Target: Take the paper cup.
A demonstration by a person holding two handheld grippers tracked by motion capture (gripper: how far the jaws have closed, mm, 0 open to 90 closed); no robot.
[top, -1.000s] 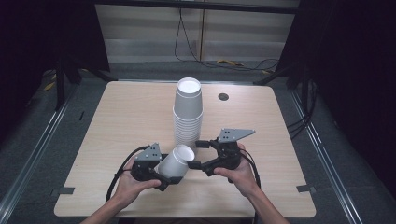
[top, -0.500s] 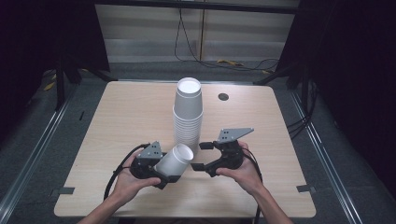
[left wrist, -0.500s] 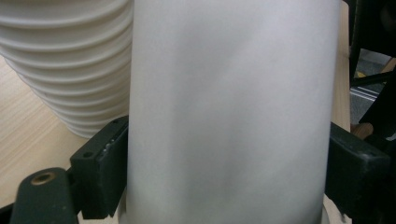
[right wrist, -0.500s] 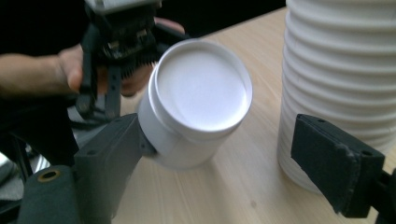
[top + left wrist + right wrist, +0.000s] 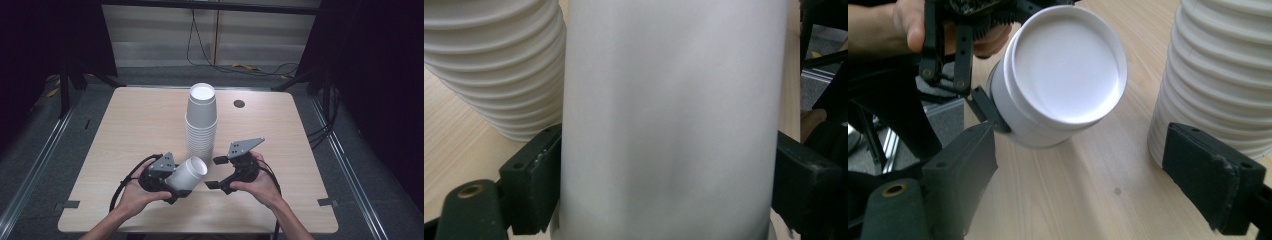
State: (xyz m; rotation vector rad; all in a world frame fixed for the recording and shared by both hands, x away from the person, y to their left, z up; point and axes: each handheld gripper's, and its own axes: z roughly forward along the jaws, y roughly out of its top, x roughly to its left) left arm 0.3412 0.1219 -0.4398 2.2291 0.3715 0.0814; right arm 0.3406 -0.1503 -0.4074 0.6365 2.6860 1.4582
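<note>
One plain white paper cup (image 5: 187, 173), lying tilted.

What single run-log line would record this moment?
left gripper: jaws shut on white paper cup | right gripper: jaws open, empty | tall stack of white paper cups: upright on light wooden table

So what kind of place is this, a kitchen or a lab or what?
Probably a recording lab or studio rather than a kitchen: the wooden table is ringed by black curtains, cables run across the floor behind it, and a stack of cups is the prop on it.
</note>
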